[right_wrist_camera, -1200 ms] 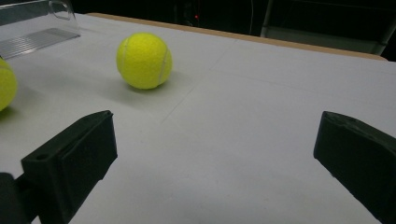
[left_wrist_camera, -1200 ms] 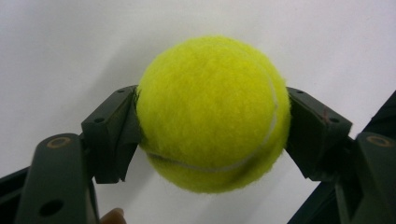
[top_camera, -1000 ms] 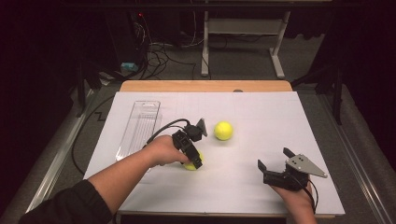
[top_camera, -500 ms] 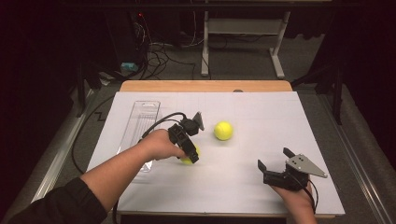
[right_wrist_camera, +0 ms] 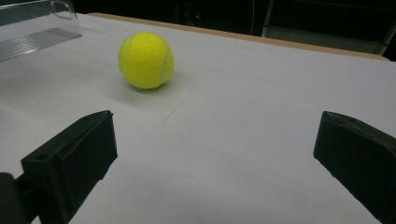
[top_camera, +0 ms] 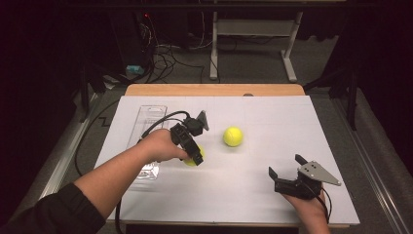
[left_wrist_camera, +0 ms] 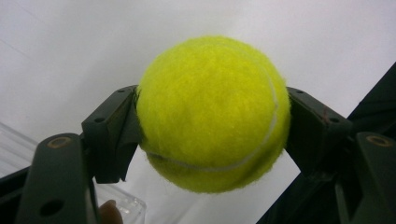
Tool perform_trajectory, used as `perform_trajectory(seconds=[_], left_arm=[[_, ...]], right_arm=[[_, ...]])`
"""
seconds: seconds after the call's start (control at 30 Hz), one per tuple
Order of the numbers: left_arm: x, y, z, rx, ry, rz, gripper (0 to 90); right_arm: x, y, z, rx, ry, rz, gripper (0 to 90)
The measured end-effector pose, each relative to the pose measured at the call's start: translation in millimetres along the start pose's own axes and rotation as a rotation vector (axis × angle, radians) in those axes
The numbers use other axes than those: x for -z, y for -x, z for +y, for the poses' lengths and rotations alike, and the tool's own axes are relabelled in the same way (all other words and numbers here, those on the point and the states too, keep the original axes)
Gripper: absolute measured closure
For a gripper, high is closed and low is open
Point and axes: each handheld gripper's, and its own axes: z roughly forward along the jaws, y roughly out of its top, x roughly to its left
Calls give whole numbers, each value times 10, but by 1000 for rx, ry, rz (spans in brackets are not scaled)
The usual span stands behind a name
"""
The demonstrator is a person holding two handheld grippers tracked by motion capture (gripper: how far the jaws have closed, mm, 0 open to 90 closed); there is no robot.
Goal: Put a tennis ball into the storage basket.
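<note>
1. Your left hand-held gripper [top_camera: 194, 157] is clamped on a tennis ball [left_wrist_camera: 212, 114], left of centre in the high view.
2. Your right hand-held gripper [top_camera: 287, 171] stands with jaws apart, lower right.
3. A second ball [top_camera: 233, 136] lies mid-frame on the white-covered bench [top_camera: 272, 117].
4. A clear tray [top_camera: 148, 122] sits at left; cables [top_camera: 165, 53] cross the dark floor beyond.

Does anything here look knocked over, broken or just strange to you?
Nothing stands out. The left gripper is clamped squarely on one tennis ball, a second ball sits alone on the white sheet, and the clear plastic tray lies flat near the left edge. The right gripper rests open, holding nothing.
</note>
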Motion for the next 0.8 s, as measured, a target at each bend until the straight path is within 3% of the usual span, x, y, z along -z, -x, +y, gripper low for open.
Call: perform_trajectory(seconds=[0.27, 0.8], left_arm=[[126, -6, 3, -1, -11, 5, 270], [324, -132, -26, 43, 4, 3, 270]], right_arm=[[-1, -1, 0, 0, 0, -1, 0], [-2, 4, -2, 2, 0, -1, 0]])
